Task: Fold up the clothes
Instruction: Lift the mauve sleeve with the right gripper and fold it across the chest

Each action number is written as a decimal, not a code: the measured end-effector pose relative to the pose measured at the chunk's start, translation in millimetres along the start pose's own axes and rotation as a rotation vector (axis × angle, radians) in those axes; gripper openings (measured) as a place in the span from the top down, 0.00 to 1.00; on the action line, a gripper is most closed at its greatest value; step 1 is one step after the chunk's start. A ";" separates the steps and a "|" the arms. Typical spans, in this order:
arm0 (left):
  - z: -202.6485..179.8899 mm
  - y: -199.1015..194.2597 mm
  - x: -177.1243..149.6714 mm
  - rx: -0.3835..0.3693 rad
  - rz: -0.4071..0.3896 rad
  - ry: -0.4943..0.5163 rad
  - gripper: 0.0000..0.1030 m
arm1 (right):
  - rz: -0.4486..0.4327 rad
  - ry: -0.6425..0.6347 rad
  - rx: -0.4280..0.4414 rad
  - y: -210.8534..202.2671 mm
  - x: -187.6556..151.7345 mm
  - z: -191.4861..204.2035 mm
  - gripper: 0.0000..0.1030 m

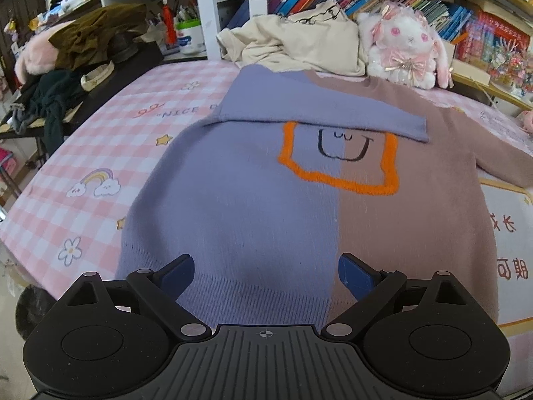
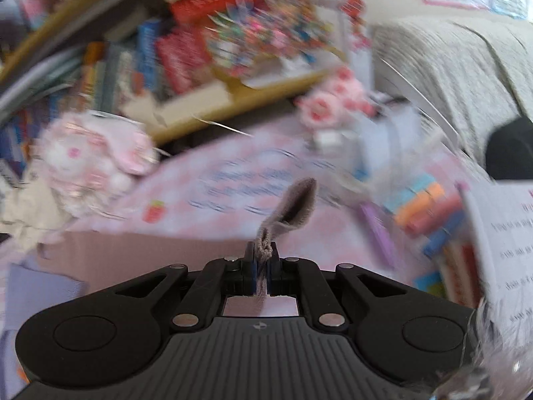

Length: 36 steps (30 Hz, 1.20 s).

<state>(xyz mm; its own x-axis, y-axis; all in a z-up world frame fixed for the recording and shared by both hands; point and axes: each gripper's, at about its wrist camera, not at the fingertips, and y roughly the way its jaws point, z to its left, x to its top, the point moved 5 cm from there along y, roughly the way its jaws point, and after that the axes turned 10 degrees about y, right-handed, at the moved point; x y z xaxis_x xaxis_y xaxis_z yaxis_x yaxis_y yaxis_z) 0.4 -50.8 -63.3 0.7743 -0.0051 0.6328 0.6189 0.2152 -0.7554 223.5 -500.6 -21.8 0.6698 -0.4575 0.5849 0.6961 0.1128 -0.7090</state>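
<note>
1. The left tongs (image 1: 266,275) are spread wide with nothing between them, hovering over the hem of the lilac and dusty-pink knit sweater with an orange outlined square and a small drawn face (image 1: 299,180). The right tongs (image 2: 261,263) are pressed together on a pinch of the dusty-pink knit sleeve cuff (image 2: 293,206), which stands up beyond the tips as a small open loop.

2. The sweater lies flat on the pink-and-white checked bed cover (image 1: 100,153), hem toward the near edge of the bed and neckline toward the far edge. Its long axis runs straight away from the left tongs.

3. The lilac sleeve (image 1: 299,110) is already laid crosswise over the chest. The pink sleeve runs off toward the right edge of the bed, so the right tongs are the nearer pair, and I judge the coming move to be carrying that cuff across toward the lilac side.

4. The right wrist view is heavily blurred (the cuff in the tongs is the only sharp part).

5. Writing: the bed cover reads "NICE D…", the rest hidden under the sweater. Red characters on the cover at the right cannot be read reliably.
</note>
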 end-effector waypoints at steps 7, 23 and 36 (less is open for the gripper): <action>22.6 -4.2 7.3 -0.033 -0.112 0.072 0.07 | -0.051 -0.097 0.182 -24.6 -1.3 122.4 0.95; 115.8 -20.0 -3.7 0.020 -0.189 0.181 0.07 | -0.038 -0.325 0.339 11.5 -114.0 382.0 0.95; 141.4 -21.2 -10.8 0.069 -0.168 0.149 0.07 | 0.070 -0.329 0.333 49.5 -150.1 409.5 0.94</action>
<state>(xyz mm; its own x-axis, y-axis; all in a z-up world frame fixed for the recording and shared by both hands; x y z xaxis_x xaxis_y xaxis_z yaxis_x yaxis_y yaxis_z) -39.8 82.8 -30.2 0.6751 -0.1894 0.7130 0.7343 0.2649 -0.6249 263.3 -65.1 16.7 0.7273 -0.1410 0.6717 0.6551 0.4345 -0.6181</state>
